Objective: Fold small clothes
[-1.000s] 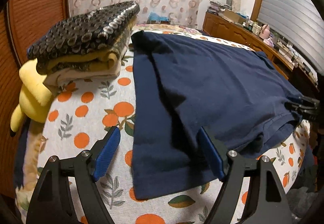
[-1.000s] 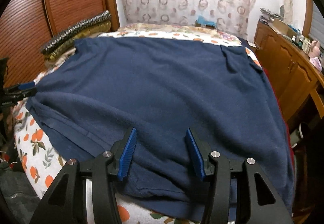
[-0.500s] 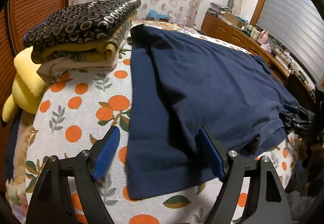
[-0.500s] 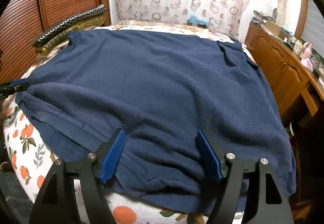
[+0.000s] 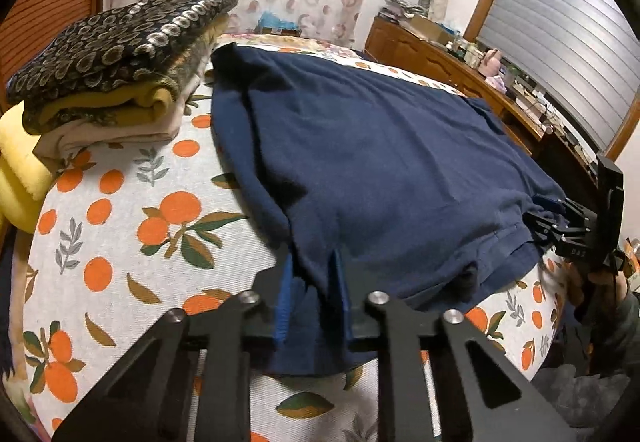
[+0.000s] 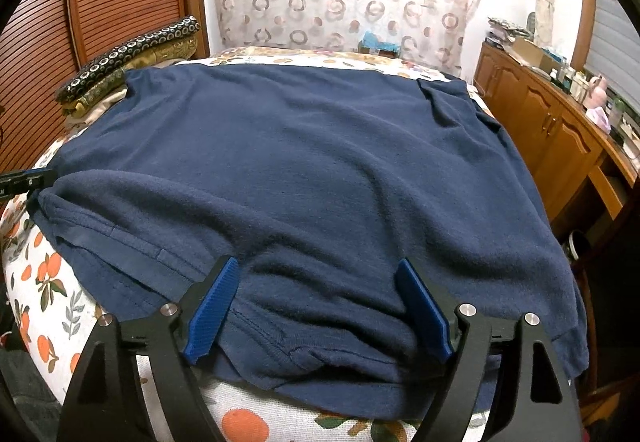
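- The navy shirt (image 6: 312, 170) lies spread flat over the bed cover (image 5: 132, 210), which has a print of oranges and leaves. It covers most of the surface, so that its edges are free for a fold.
- The left tool (image 5: 310, 300) has its blue pads close together, with a pinch of the shirt's near left edge between them. I judge it is clamped on this corner so that the cloth can be lifted.
- The right tool (image 6: 316, 308) has its pads wide apart. They stand on each side of a raised ridge of cloth at the near hem, and they do not press it. I think it is placed there to take the second corner, but it has not taken it yet.
- With both near corners held, the hem could go over toward the far end in one even fold; this is only my judgement.
- A stack of folded clothes (image 5: 116, 62) sits at the far left of the bed, just beside the shirt, probably to keep finished pieces out of the way.
- A small light marking is on the right tool as seen from the left wrist view, but I cannot read it. No other brand or label is readable.
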{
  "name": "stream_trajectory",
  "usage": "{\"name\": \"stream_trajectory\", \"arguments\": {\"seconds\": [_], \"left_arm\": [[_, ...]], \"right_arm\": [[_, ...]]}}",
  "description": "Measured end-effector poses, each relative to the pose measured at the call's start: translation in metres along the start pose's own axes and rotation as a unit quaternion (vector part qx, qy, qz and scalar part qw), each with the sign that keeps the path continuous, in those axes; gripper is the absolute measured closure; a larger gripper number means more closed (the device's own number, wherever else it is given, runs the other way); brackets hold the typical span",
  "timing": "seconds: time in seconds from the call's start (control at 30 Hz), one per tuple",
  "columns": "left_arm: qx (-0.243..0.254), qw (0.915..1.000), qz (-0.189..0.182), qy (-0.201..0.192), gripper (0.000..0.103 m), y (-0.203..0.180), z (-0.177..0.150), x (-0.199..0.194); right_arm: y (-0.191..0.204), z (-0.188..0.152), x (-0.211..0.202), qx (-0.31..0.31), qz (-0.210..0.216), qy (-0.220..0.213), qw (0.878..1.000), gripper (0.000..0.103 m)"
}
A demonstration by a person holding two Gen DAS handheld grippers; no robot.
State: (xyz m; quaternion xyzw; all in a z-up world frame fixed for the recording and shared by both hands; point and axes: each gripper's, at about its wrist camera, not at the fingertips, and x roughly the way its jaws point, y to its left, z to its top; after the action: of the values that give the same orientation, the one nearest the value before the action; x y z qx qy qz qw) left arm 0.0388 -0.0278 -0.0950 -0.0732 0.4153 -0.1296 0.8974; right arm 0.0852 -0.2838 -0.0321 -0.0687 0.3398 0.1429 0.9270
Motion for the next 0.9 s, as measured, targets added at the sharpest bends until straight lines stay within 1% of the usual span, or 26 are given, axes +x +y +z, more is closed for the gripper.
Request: {"name": "stream_trajectory", "arguments": {"seconds": [0.1,0.2,0.37,0.43,0.5,0.53,0.63,0.9], "left_arm": [[0.004,1.0000,-0.004,-0.006,0.093,-0.003,0.001,-0.001],[0.006,0.9994,-0.018,-0.030,0.093,-0.010,0.005,-0.010],[0.019,0.9967,-0.040,-0.068,0.094,-0.028,0.027,-0.026],[0.030,0.9951,-0.050,-0.080,0.094,-0.040,0.039,-0.030],[0.038,0.9938,-0.058,-0.087,0.094,-0.049,0.048,-0.030],[0.043,0.9929,-0.065,-0.090,0.094,-0.055,0.053,-0.030],[0.056,0.9905,-0.081,-0.095,0.094,-0.070,0.066,-0.025],[0.100,0.9831,-0.117,-0.100,0.094,-0.119,0.092,-0.015]], "right_arm": [[-0.001,0.000,0.000,-0.003,0.002,0.000,1.000,0.020],[-0.004,-0.001,-0.001,-0.003,0.003,0.000,1.000,0.020],[-0.009,-0.001,-0.002,0.000,0.004,0.001,1.000,0.020],[-0.016,-0.002,-0.005,0.010,0.017,-0.002,1.000,0.020],[-0.023,-0.004,-0.010,0.021,0.043,-0.004,0.999,0.020],[-0.026,-0.004,-0.012,0.023,0.044,-0.006,0.999,0.020],[-0.033,-0.006,-0.016,0.016,0.008,-0.004,1.000,0.020],[-0.054,-0.010,-0.029,0.037,-0.043,-0.005,0.998,0.020]]}}
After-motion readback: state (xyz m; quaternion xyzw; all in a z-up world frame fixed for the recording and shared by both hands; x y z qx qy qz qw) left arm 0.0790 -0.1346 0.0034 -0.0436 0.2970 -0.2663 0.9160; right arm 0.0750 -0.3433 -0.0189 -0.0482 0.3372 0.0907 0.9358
